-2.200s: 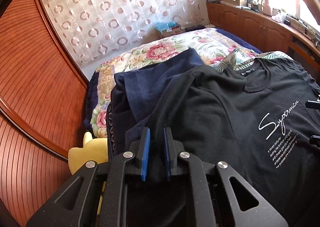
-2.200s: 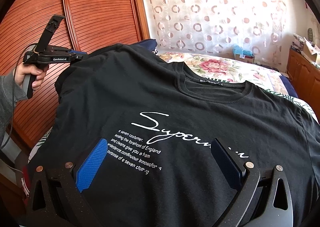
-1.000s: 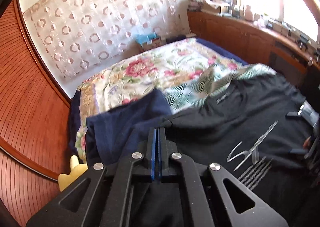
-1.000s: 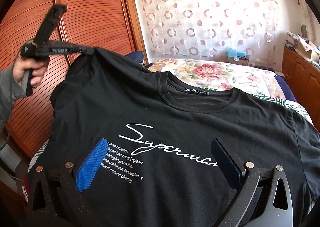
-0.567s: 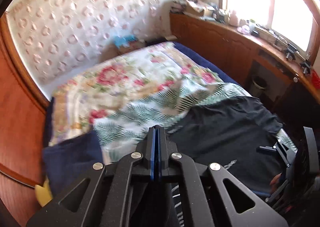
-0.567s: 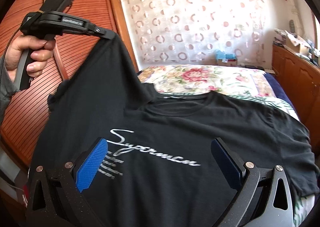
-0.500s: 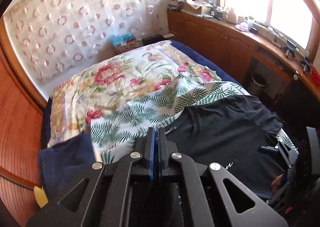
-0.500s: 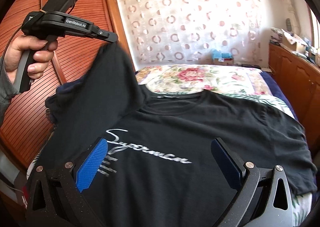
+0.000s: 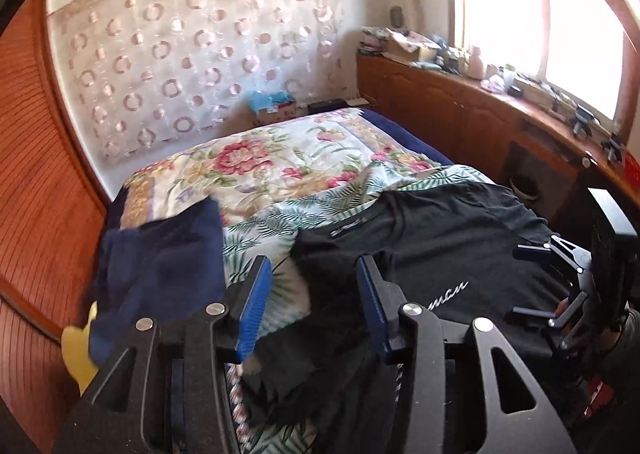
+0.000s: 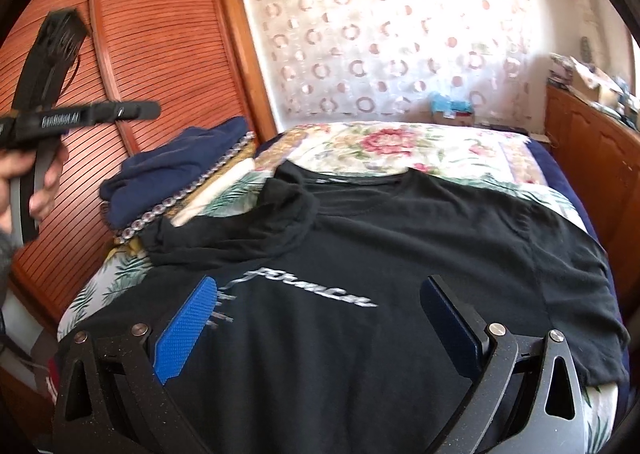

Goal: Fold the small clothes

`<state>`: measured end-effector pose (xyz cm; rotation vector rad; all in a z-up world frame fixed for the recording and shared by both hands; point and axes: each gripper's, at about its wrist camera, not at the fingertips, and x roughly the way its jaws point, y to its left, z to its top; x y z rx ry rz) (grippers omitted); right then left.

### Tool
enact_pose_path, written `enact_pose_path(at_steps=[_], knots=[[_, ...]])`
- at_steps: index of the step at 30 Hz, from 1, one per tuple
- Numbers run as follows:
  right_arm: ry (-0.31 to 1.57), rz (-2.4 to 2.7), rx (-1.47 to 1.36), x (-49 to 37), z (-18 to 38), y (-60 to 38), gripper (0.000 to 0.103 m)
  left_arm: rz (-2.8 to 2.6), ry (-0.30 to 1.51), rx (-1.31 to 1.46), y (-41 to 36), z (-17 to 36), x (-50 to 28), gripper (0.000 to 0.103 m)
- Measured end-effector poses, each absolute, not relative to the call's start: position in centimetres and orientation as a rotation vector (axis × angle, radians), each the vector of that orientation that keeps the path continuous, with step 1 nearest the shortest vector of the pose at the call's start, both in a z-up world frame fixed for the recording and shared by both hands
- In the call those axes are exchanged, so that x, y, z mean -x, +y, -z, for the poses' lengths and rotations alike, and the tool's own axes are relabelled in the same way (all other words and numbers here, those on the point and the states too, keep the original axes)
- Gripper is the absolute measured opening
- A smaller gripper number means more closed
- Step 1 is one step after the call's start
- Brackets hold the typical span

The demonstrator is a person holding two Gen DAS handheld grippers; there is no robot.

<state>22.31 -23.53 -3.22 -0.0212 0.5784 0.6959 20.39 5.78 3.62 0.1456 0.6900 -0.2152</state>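
The soft black cotton T-shirt with white writing (image 10: 400, 254) lies flat on the bed with the flowery and leafy cover (image 10: 400, 146). One sleeve and shoulder is flopped over onto its chest in a loose heap. The shirt looks light and floppy, so it will bend and sag wherever it is lifted. It looks best to pinch it at an edge, like the sleeve, the hem or the shoulder seam. The left gripper (image 9: 312, 302) is up in the air with its blue fingers opening, and nothing is pinched between them. The right gripper (image 10: 320, 322) has its fingers spread wide over the shirt's chest, holding nothing. The bed is soft and bumpy. A dark blue cloth (image 10: 180, 162) sits beside a brown slatted wooden door (image 10: 168, 34). A spotty curtain (image 10: 380, 38) hangs behind.
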Motion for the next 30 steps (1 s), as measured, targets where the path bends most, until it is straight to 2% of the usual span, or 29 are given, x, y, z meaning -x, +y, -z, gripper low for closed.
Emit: enact_pose_path(at_steps=[8, 10, 20, 22, 23, 25, 27, 30], knots=[[0.612, -0.861, 0.049, -24.7, 2.1, -15.7, 0.09, 0.117, 0.658, -0.073, 11.3, -1.1, -14.5, 0.046], [0.634, -0.897, 0.062, -25.5, 2.3, -12.7, 0.085, 0.102, 0.656, -0.064, 12.3, -0.6, -13.8, 0.046], [0.802, -0.958, 0.191, -29.5, 6.9, -1.1, 0.066, 0.04, 0.646, -0.019, 16.4, 1.6, -9.9, 0.046], [0.812, -0.953, 0.22, -30.0, 7.5, 0.1, 0.05, 0.028, 0.655, -0.011, 16.8, 2.2, -9.5, 0.046], [0.814, -0.943, 0.241, -30.2, 7.8, 0.4, 0.045, 0.023, 0.659, -0.008, 17.0, 2.4, -9.2, 0.046], [0.806, -0.948, 0.249, -30.6, 7.7, 0.9, 0.013, 0.019, 0.668, -0.001, 17.3, 2.8, -9.1, 0.046], [0.789, -0.964, 0.254, -30.7, 7.4, 0.7, 0.006, 0.017, 0.671, 0.002, 17.7, 3.3, -8.5, 0.046], [0.742, -0.981, 0.222, -30.4, 6.1, -0.9, 0.006, 0.019, 0.668, 0.007, 17.6, 3.5, -8.4, 0.046]])
